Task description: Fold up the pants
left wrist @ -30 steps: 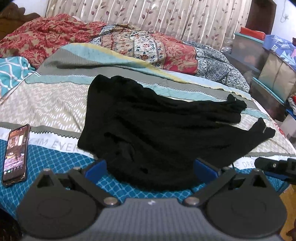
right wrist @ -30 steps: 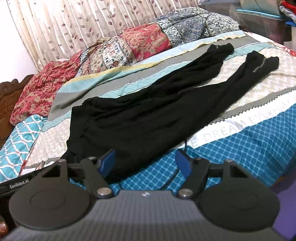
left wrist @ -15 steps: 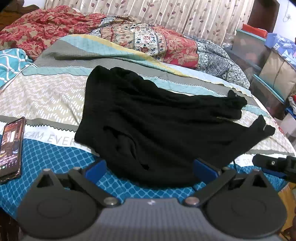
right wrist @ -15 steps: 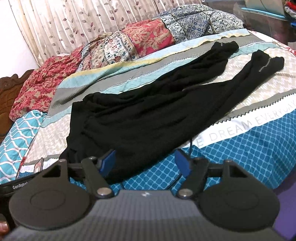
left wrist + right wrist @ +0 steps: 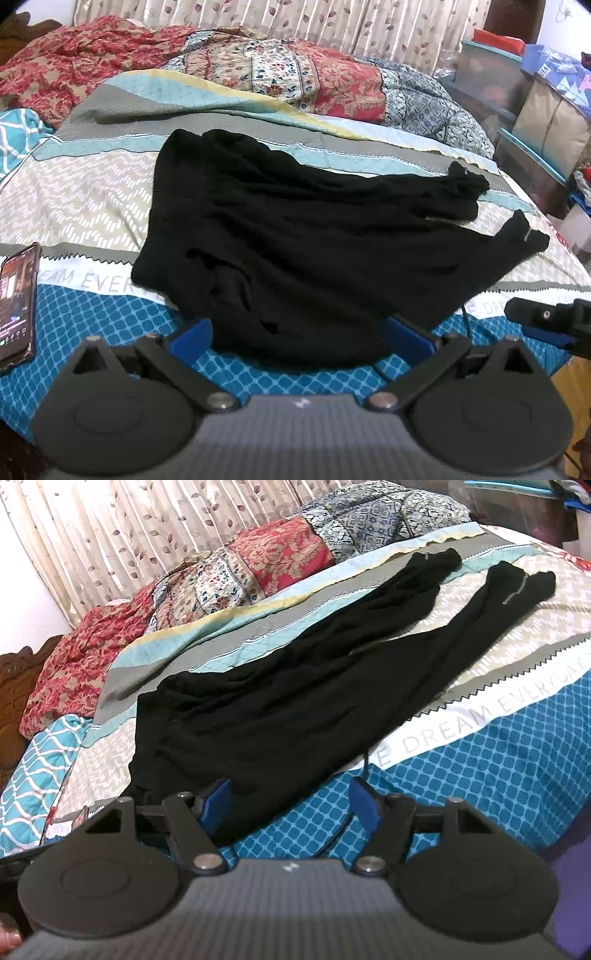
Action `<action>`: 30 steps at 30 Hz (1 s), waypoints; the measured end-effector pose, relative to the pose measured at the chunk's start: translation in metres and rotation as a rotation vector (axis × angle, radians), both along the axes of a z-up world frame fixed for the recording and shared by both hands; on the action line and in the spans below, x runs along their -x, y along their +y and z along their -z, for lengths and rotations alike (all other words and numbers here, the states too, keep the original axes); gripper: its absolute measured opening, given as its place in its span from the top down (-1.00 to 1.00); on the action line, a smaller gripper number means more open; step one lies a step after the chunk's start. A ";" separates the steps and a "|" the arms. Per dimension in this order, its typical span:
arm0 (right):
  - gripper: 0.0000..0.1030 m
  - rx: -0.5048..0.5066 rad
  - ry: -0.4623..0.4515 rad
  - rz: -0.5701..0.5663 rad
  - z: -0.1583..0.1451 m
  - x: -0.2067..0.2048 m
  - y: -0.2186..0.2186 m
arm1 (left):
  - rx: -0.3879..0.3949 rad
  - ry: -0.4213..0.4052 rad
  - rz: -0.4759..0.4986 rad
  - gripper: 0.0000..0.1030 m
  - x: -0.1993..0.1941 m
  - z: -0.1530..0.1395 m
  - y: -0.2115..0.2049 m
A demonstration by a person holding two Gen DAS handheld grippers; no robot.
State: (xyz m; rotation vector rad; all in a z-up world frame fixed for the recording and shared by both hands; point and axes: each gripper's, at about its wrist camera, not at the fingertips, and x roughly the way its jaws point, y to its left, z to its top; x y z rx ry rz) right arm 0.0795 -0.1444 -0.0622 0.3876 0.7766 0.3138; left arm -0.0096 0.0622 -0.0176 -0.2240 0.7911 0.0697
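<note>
Black pants point(image 5: 295, 236) lie spread on the patterned bedspread point(image 5: 74, 192), waistband to the left and both legs running off to the right. My left gripper point(image 5: 299, 334) stands open at the near edge of the seat area, blue pads point(image 5: 192, 334) wide apart and pressing on nothing. In the right wrist view the pants point(image 5: 295, 709) stretch away to the cuffs point(image 5: 524, 583). My right gripper point(image 5: 291, 801) is open too, with the hem of the fabric and a thin black drawstring point(image 5: 365, 760) lying between its blue pads point(image 5: 364, 801). The right gripper's tip point(image 5: 546, 321) shows in the left wrist view.
A phone point(image 5: 16, 302) with a lit screen lies on the bed at the left. A patchwork quilt point(image 5: 295, 74) is heaped along the far side under the curtain. Storage boxes point(image 5: 535, 110) stand off the bed's right side. A wooden headboard point(image 5: 14, 686) is at the far left.
Both grippers stay open and almost still. The views have drifted only slightly, and the pants lie where they were.
</note>
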 end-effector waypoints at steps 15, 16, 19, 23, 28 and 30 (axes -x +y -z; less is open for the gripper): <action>-0.38 -0.039 -0.108 0.290 -0.005 -0.033 -0.089 | 0.219 0.010 -0.250 -1.00 -0.024 -0.003 0.096; -0.38 -0.036 -0.116 0.312 -0.003 -0.037 -0.097 | 0.239 0.011 -0.271 -1.00 -0.026 0.000 0.105; -0.38 0.016 -0.141 0.386 0.003 -0.055 -0.128 | 0.306 0.046 -0.334 -1.00 -0.036 0.016 0.129; -0.38 0.079 -0.132 0.439 0.011 -0.092 -0.171 | 0.416 0.116 -0.399 -1.00 -0.047 0.043 0.149; -0.40 0.167 -0.115 0.451 0.013 -0.155 -0.203 | 0.456 0.152 -0.396 -1.00 -0.060 0.060 0.138; -0.39 0.176 -0.102 0.449 0.012 -0.186 -0.210 | 0.430 0.162 -0.394 -1.00 -0.067 0.063 0.133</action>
